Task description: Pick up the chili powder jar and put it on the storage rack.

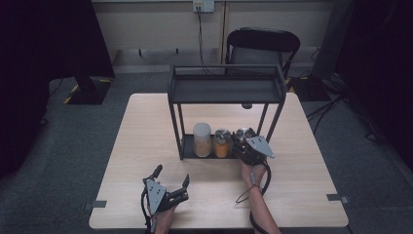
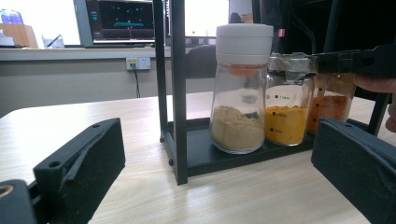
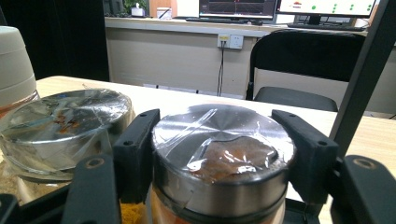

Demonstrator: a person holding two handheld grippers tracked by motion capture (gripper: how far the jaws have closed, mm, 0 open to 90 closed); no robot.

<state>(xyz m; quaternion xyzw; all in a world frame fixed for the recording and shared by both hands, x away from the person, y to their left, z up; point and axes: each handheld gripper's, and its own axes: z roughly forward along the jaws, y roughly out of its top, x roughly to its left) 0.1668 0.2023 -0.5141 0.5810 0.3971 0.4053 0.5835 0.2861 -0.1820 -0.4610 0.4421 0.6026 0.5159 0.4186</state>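
Up close, glass jar (image 3: 222,158) has scuffed steel lid, orange powder inside.

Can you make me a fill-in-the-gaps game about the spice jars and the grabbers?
1. The right gripper is clamped on a jar's shiny ____ lid.
2. The rack's bottom shelf holds ____ jars.
3. The jar with the white cap holds ____ powder.
4. The left gripper rests on the table with its jaws ____.

Missing words: metal; three; tan; open
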